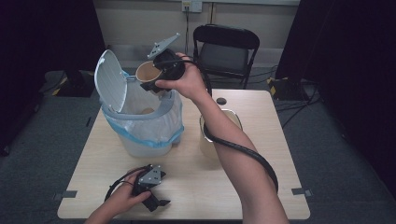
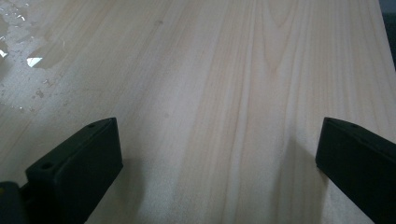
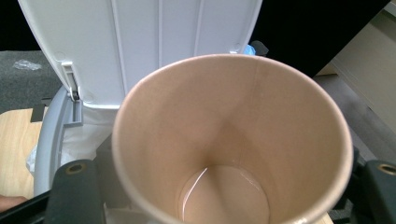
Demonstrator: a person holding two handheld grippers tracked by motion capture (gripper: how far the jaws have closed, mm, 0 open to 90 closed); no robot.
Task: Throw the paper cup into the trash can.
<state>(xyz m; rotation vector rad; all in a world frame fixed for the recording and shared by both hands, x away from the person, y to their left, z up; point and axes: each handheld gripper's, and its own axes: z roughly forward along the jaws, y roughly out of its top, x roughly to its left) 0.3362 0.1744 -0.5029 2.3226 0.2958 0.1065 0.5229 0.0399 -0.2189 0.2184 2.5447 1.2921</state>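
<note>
The right gripper [image 1: 150,83] is clamping a brown paper cup [image 1: 148,73] tilted above the open, bag-lined bin [image 1: 140,135], and risking dripping leftover liquid outside its rim, while the left gripper [image 1: 156,200] is resting wide open and empty on the table [image 1: 210,186].

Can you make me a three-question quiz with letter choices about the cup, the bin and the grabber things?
1. Where is the paper cup?
A. over the open bin
B. on the chair
C. on the floor

2. What colour is the bin lid?
A. red
B. white
C. green

3. What are the jaws of the left hand-held gripper doing?
A. squeezing a cup
B. standing open with nothing between them
C. holding a spoon

Answers: 1 A, the right hand-held gripper holds it above the bin. 2 B, the raised lid is white. 3 B, just bare table shows between the jaws.
</note>
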